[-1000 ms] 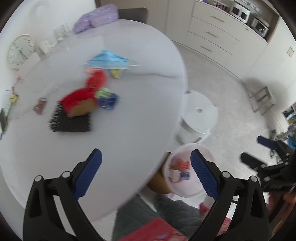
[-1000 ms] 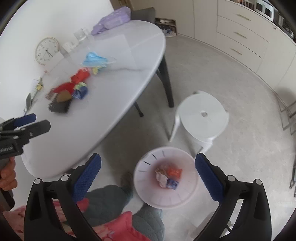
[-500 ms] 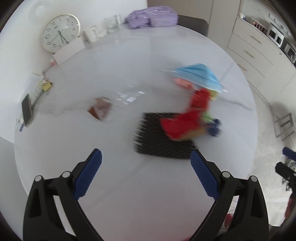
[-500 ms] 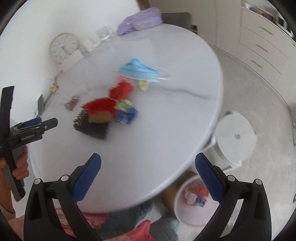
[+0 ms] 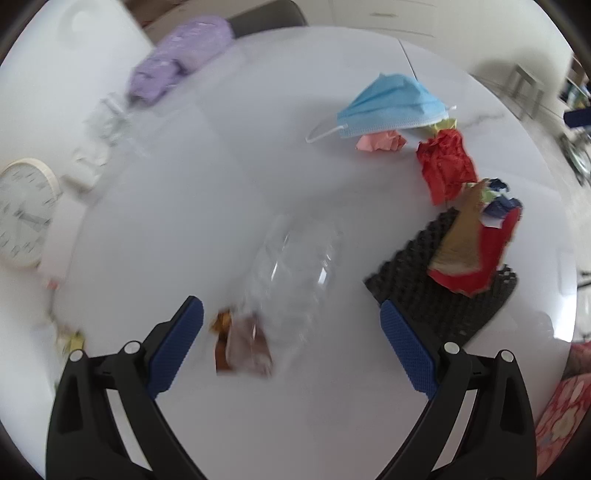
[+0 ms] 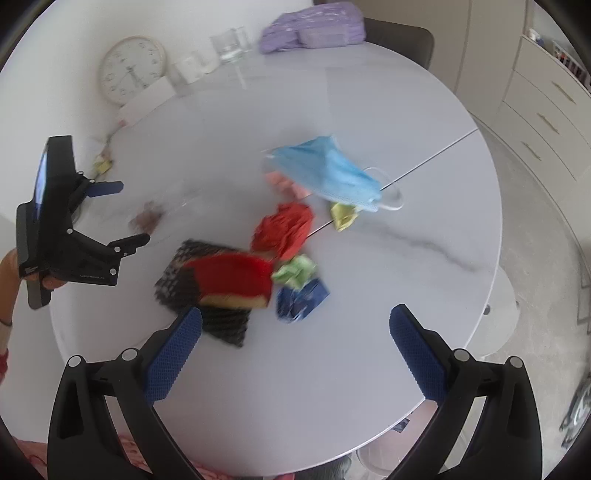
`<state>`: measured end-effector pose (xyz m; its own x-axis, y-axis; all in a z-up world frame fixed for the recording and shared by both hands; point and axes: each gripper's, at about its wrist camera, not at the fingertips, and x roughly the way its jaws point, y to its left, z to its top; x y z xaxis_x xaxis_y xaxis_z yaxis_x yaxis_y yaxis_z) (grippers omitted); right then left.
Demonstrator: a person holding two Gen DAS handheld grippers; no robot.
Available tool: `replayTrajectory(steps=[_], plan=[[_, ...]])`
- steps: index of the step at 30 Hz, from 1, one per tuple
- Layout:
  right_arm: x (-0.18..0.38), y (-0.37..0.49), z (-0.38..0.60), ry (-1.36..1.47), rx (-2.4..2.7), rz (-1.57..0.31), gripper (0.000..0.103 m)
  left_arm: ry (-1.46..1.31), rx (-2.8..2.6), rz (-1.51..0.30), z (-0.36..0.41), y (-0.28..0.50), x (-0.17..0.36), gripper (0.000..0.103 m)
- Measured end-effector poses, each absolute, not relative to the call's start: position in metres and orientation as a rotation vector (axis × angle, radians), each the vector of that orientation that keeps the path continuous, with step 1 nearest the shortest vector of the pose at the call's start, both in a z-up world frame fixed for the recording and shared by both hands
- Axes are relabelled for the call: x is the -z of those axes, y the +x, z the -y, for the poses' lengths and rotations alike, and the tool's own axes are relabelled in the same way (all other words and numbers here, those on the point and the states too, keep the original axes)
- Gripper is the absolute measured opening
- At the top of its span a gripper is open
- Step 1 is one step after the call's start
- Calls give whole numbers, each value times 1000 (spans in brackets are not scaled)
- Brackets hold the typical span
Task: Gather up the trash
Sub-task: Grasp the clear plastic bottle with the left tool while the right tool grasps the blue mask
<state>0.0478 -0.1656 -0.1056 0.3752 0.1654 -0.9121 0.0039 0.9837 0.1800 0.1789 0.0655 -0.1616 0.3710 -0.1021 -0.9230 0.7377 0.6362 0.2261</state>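
We look down on a round white table [image 6: 369,122] with a faint grey vein. On it lie a blue face mask [image 6: 325,173], crumpled red paper [image 6: 284,229], pink [image 5: 380,142], yellow [image 6: 343,218], green [image 6: 295,273] and dark blue [image 6: 301,299] scraps, a black mesh mat [image 5: 436,295], a clear plastic wrapper [image 5: 295,258], a brown wrapper [image 5: 243,343], a clock [image 6: 131,70], glasses [image 6: 231,46] and a purple bag [image 6: 310,27].

left tongs [image 5: 291,328] spread wide, empty, angled downward, right tongs [image 6: 295,332] spread wide, empty, a hand [image 6: 22,275] gripping the left handle
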Motion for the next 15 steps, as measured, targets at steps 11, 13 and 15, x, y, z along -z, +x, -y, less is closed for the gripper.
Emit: replayTrajectory(steps=[11,13,15], plan=[[117,107,186,174,-89,-1204,101,863,797,-1142,-52,214,214,61],[120,127,184,148,-119,-1200,101,834,815,-1150,-55,217,211,61],[124,147,181,118,-153,-1181,101,786,812,-1146,-60,222,204,61]])
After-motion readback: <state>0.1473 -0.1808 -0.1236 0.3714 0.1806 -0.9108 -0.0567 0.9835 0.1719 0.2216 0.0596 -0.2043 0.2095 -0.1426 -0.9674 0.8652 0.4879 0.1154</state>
